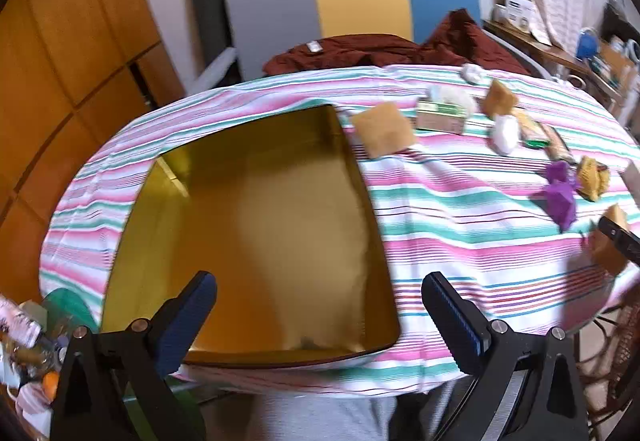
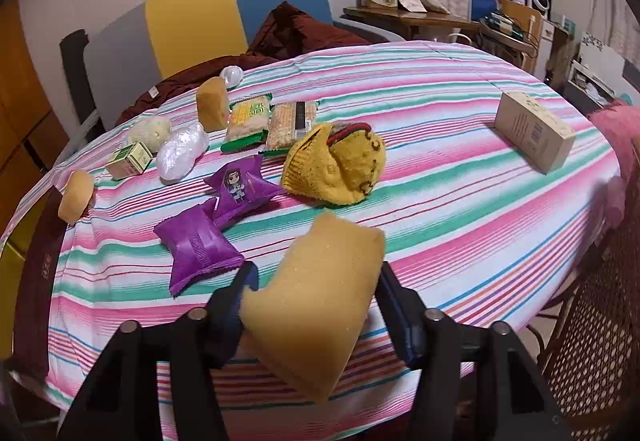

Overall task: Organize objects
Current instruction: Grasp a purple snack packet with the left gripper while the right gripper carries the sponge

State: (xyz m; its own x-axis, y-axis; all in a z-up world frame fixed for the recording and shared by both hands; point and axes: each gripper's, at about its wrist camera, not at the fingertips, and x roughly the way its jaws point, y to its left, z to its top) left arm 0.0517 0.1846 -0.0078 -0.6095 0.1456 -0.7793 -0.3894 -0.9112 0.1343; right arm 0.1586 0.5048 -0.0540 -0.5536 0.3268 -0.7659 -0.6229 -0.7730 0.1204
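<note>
1. Striped cloth (image 2: pixel 460 177) in pink, green and white covers the round table, with a gold tin (image 1: pixel 256 225) sitting empty at its left side and a cluttered room beyond.
2. Nearest the right wrist camera, the right gripper (image 2: pixel 316 293) has its jaws closed onto a yellow sponge (image 2: pixel 316 305); the sponge bulges between the pads and tilts, so the hold looks soft. Keep the squeeze steady rather than harder.
3. The left gripper (image 1: pixel 320 305) hangs over the near edge of the tin with its jaws wide apart and nothing between them. It would do best to stay clear of the tin's opening.
4. The likely step is carrying the sponge across to the tin. Lift it well off the cloth first, so it drags no purple packets (image 2: pixel 200 241) lying just beside it.
5. Travel left over the tin's rim, lower inside, then release; dropping from height risks a bounce out.
6. Farther back wait a yellow knitted item (image 2: pixel 336 169), snack packs (image 2: pixel 248 117), more sponges (image 2: pixel 210 103) and a cardboard box (image 2: pixel 532 129), all still loose on the cloth.
</note>
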